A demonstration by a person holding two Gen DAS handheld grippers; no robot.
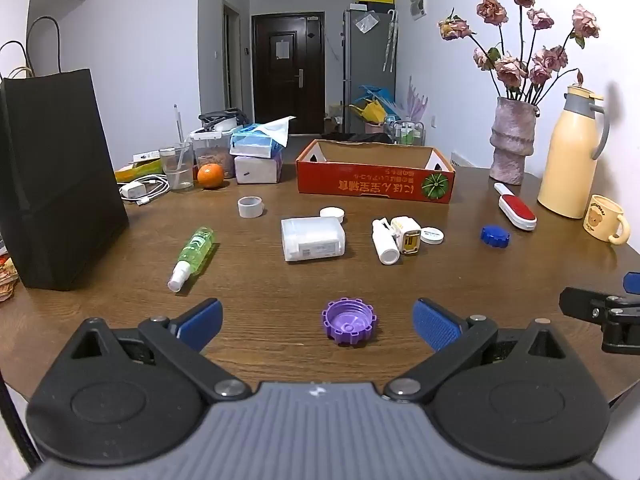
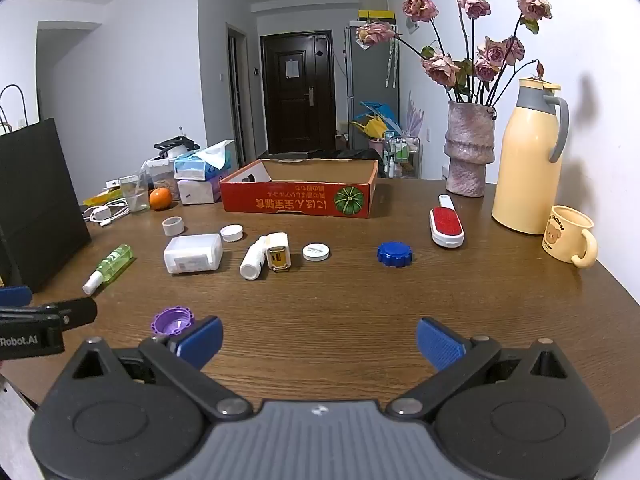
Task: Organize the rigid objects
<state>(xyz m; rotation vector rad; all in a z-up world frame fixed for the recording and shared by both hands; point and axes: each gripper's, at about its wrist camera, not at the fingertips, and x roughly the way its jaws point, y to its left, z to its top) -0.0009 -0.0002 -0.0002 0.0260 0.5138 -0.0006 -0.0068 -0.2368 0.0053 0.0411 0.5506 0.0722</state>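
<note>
Round wooden worktop (image 1: pixel 280 280) carries scattered items. Red cardboard box (image 1: pixel 375 180) at far centre, open top. White rectangular container (image 1: pixel 312 238) lies mid-worktop; green spray bottle (image 1: pixel 192 252) on its side to left. Left gripper (image 1: pixel 318 322) jaws wide, purple cap (image 1: pixel 349 321) between them, untouched. Right gripper (image 2: pixel 319 342) jaws wide, holding nothing. Blue cap (image 2: pixel 394 254) farther right, near red lint brush (image 2: pixel 446 226).
</note>
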